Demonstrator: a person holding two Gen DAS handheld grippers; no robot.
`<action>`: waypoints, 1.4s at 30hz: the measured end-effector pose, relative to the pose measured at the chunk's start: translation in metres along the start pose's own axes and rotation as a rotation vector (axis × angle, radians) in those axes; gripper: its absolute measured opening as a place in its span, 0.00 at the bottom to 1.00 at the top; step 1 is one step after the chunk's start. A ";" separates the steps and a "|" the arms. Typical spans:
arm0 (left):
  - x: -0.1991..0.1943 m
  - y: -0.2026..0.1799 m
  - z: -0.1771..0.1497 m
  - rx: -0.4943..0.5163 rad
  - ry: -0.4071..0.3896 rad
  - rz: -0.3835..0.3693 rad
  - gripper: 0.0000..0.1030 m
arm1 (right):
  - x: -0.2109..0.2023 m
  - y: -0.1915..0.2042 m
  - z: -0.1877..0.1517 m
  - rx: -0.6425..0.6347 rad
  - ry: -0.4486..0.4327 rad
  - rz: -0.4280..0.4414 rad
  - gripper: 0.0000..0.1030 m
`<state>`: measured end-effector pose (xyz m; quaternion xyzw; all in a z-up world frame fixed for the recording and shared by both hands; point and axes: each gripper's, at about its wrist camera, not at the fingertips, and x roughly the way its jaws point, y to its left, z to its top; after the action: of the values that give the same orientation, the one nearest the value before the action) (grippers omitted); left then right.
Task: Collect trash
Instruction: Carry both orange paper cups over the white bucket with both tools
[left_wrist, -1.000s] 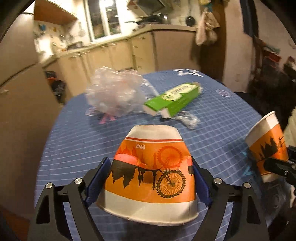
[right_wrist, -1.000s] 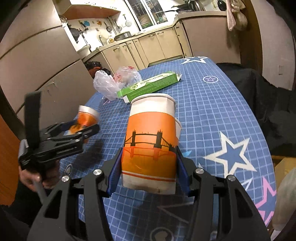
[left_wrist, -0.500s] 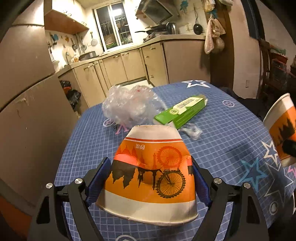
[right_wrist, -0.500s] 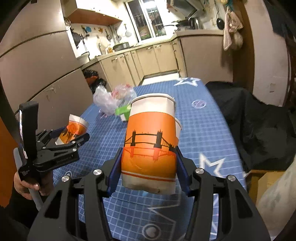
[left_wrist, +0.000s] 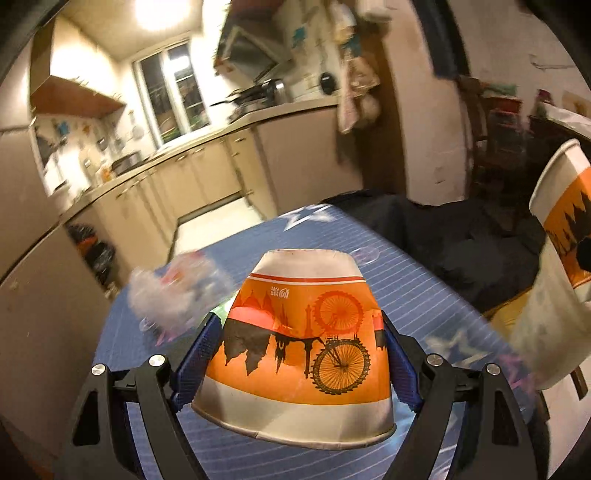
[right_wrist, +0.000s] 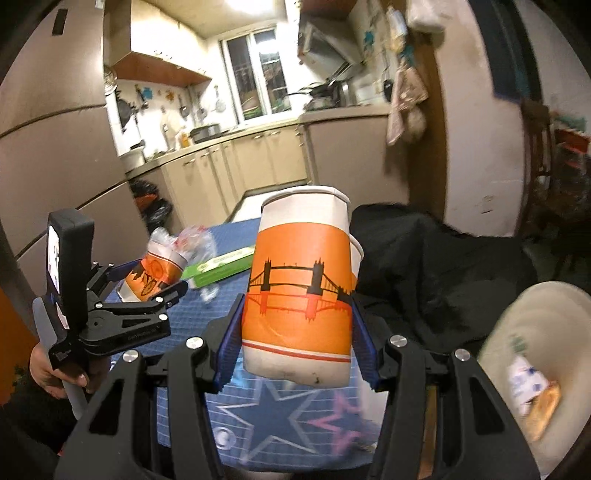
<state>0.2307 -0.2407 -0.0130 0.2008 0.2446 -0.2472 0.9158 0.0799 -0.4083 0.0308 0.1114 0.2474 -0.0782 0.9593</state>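
Two handheld grippers above a blue star-patterned tablecloth (right_wrist: 273, 424) in a kitchen, each carrying a paper cup.

Left gripper (left_wrist: 301, 354): clamped on an upside-down orange paper cup (left_wrist: 299, 347) with a bicycle and skyline print. Cup sitting squarely between the blue pads (left_wrist: 199, 354), gripped at both sides of its orange band, wide rim lowest and nearest the camera, narrow base pointing away, whole cup lifted clear of the table. Same cup seen small from the right wrist view, pinched in the black tool, with a hand (right_wrist: 55, 369) wrapped around the handle at lower left.

Right gripper (right_wrist: 295, 314): clamped on an upright orange paper cup with a bridge print (right_wrist: 299, 291), pads pressing the lower half from both sides, base hanging above the cloth. Rim of a second cup (right_wrist: 357, 251) peeking out just behind it, apparently nested together; exact fit unclear.

Further back on the table: crumpled clear plastic bag (right_wrist: 192, 242), blurred, and beside it a flat green carton (right_wrist: 218, 266).

At lower right, edge of a pale bag or bin (right_wrist: 535, 332) with wrappers (right_wrist: 532, 391) inside, just beside the table.
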 end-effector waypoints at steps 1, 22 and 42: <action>-0.001 -0.013 0.006 0.015 -0.009 -0.018 0.81 | -0.006 -0.006 0.001 0.002 -0.008 -0.015 0.49; -0.011 -0.216 0.081 0.245 -0.108 -0.273 0.81 | -0.077 -0.122 -0.001 0.085 -0.068 -0.297 0.49; -0.008 -0.339 0.088 0.415 -0.107 -0.433 0.81 | -0.110 -0.214 -0.035 0.190 -0.038 -0.459 0.49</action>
<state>0.0682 -0.5514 -0.0217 0.3135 0.1773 -0.4917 0.7928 -0.0752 -0.5949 0.0174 0.1405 0.2397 -0.3192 0.9061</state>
